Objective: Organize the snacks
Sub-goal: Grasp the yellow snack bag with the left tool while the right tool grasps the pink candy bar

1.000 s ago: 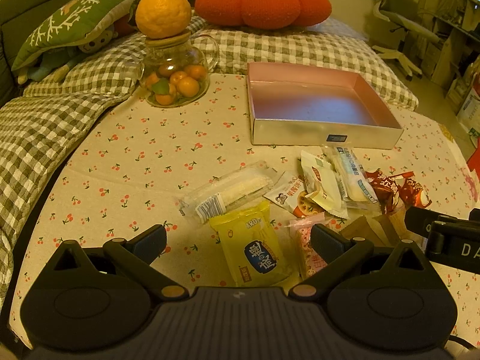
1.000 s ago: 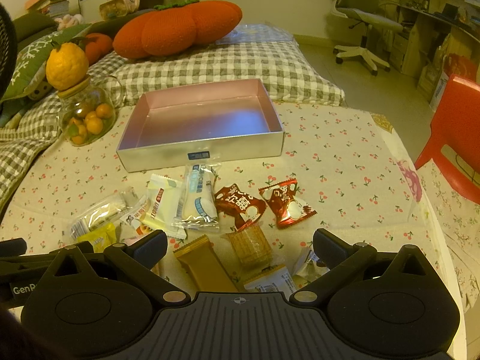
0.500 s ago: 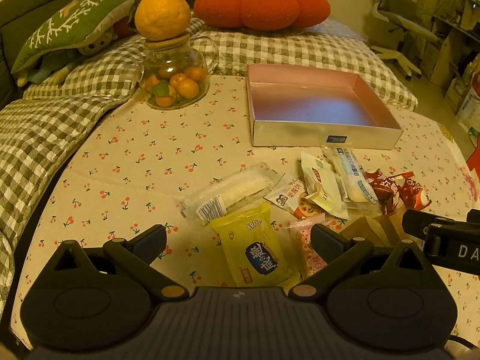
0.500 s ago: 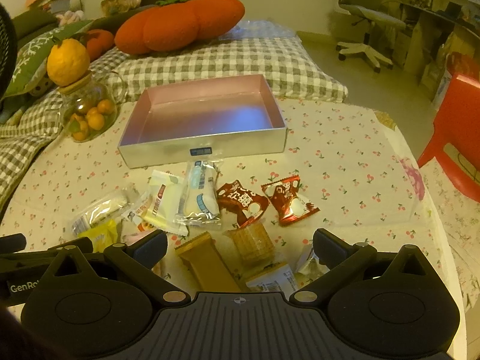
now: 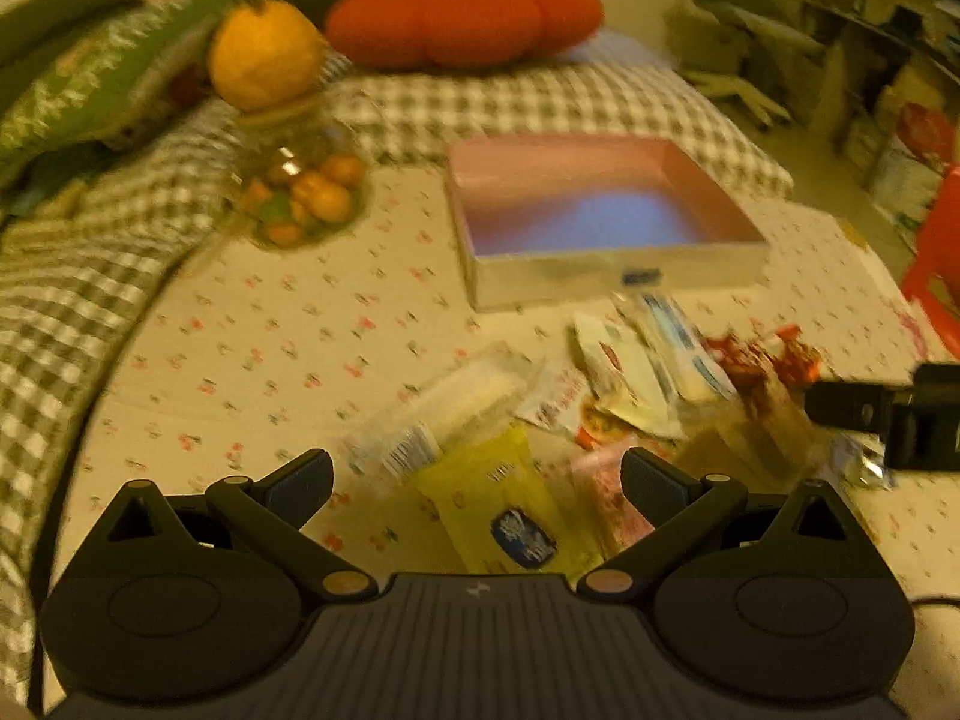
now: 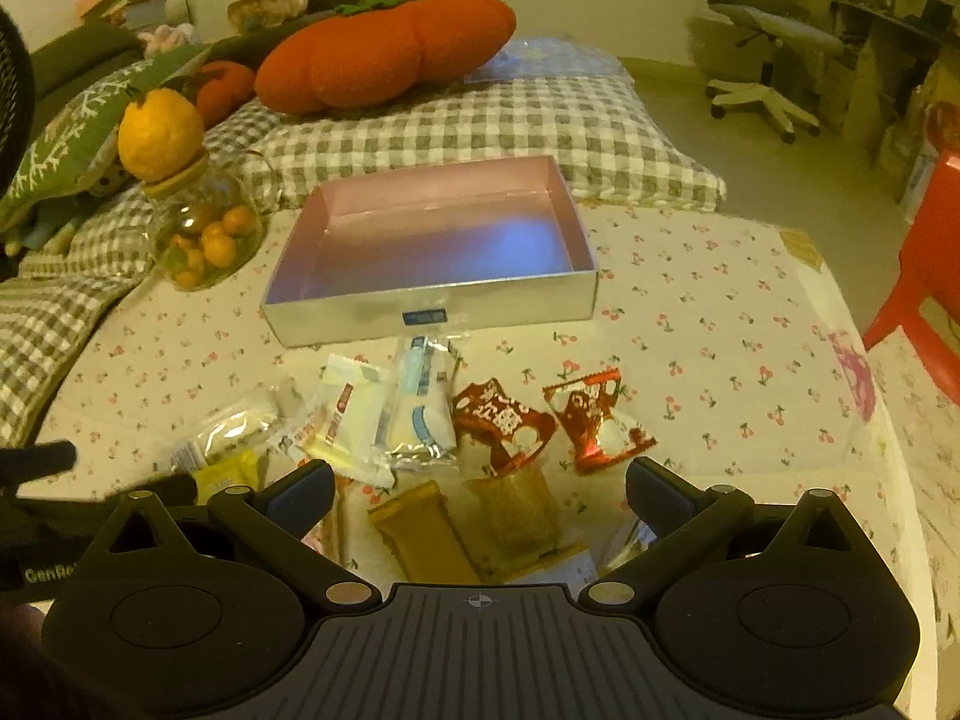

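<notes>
Surface (image 6: 720,312) with cherry-print cloth carries everything. Shallow tray (image 6: 432,312), silver outside, pink inside, nothing in it, sits at the far middle, long axis left-right, open side up. Snack pile just in front of the tray's near wall. Clear-wrapped white bar (image 5: 444,414) lies diagonal, barcode end toward the camera-left. Yellow packet (image 5: 510,510) with blue logo lies flat, long axis running away from the left gripper (image 5: 477,480), between its fingers; jaws wide, holding nothing. White-blue pouch (image 6: 420,414) points at the tray, long axis near-far, top end almost touching the tray wall. Two red foil candies (image 6: 594,414) side by side, twisted ends fanned out. Two brown wafer packs (image 6: 432,534) lie near-far between the fingers of the right gripper (image 6: 480,489); jaws wide, nothing gripped. Left view is motion-blurred.
</notes>
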Action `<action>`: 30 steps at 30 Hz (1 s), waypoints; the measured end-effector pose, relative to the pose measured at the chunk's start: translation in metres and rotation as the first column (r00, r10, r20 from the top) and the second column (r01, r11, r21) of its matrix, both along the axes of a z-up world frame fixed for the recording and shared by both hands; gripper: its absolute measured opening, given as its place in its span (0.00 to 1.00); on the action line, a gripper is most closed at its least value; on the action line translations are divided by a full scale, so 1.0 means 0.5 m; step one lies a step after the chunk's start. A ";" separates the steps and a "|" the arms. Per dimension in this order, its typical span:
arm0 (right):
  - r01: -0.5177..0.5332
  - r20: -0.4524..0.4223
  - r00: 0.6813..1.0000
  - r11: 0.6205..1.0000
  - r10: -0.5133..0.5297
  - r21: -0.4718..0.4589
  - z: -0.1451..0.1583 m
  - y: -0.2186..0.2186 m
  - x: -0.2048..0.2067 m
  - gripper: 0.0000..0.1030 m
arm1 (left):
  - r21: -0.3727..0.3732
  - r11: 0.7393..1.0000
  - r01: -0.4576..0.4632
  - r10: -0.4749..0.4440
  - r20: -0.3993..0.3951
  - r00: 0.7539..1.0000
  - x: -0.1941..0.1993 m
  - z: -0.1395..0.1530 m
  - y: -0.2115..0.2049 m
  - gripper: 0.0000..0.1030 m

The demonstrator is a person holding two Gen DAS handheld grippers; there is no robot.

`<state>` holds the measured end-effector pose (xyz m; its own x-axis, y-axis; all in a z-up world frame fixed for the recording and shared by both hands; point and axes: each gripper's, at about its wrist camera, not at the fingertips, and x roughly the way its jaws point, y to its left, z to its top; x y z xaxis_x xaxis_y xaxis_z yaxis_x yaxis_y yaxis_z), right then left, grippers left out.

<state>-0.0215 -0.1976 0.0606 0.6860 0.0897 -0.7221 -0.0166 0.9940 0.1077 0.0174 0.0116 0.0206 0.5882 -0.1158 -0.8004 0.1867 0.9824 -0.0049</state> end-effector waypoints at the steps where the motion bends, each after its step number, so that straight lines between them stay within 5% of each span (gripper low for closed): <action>1: -0.009 -0.009 1.000 1.000 0.009 0.018 0.001 -0.006 0.006 1.00 | -0.010 1.000 0.020 -0.020 -0.029 0.999 0.007 -0.004 0.003 0.99; 7: -0.068 -0.078 0.994 0.992 0.077 0.107 -0.006 -0.024 0.041 1.00 | 0.009 0.999 0.052 -0.051 -0.096 0.994 0.033 -0.016 0.007 0.99; 18: -0.114 -0.222 0.957 0.946 0.186 0.303 -0.053 -0.011 0.074 0.89 | -0.143 0.988 -0.056 0.015 -0.269 0.963 0.065 -0.076 0.055 0.76; 25: -0.155 -0.272 0.931 0.941 0.241 0.301 -0.081 0.040 0.078 0.71 | -0.188 0.977 -0.103 0.044 -0.294 0.955 0.071 -0.092 0.059 0.67; 30: -0.194 -0.289 0.919 0.945 0.269 0.264 -0.096 0.072 0.079 0.67 | -0.175 0.977 -0.118 0.062 -0.296 0.953 0.076 -0.102 0.050 0.59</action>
